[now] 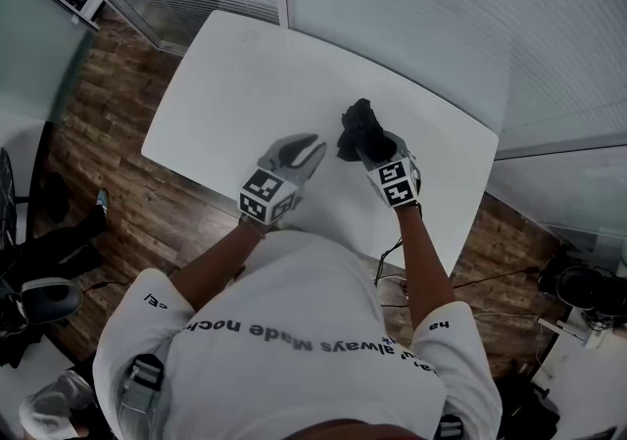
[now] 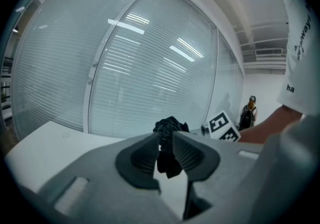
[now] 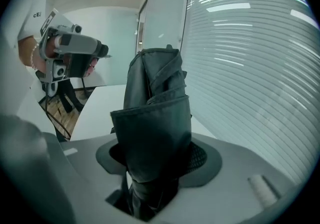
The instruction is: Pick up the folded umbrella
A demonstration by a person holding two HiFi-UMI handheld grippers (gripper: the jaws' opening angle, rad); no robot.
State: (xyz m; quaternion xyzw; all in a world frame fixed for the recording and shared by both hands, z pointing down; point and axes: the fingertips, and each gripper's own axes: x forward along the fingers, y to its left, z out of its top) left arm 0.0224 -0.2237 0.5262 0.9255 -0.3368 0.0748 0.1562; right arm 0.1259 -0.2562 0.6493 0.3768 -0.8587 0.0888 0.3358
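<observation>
The folded black umbrella (image 1: 357, 127) is off the white table (image 1: 245, 85), standing up out of my right gripper (image 1: 373, 147). In the right gripper view its dark fabric (image 3: 156, 113) fills the gap, and both pads of the right gripper (image 3: 157, 155) press on its lower part. My left gripper (image 1: 306, 152) hovers just left of it, apart from it. Its pads (image 2: 145, 155) stand almost together with nothing in the slit. The umbrella (image 2: 170, 127) shows beyond them, beside the right gripper's marker cube (image 2: 223, 127).
Glass walls with blinds (image 1: 421, 17) run behind the table's far edge. Wooden floor (image 1: 118, 124) lies to the left, with a dark chair (image 1: 39, 252) on it. Cables and gear (image 1: 578, 291) sit at the right. A person (image 2: 248, 112) stands far off.
</observation>
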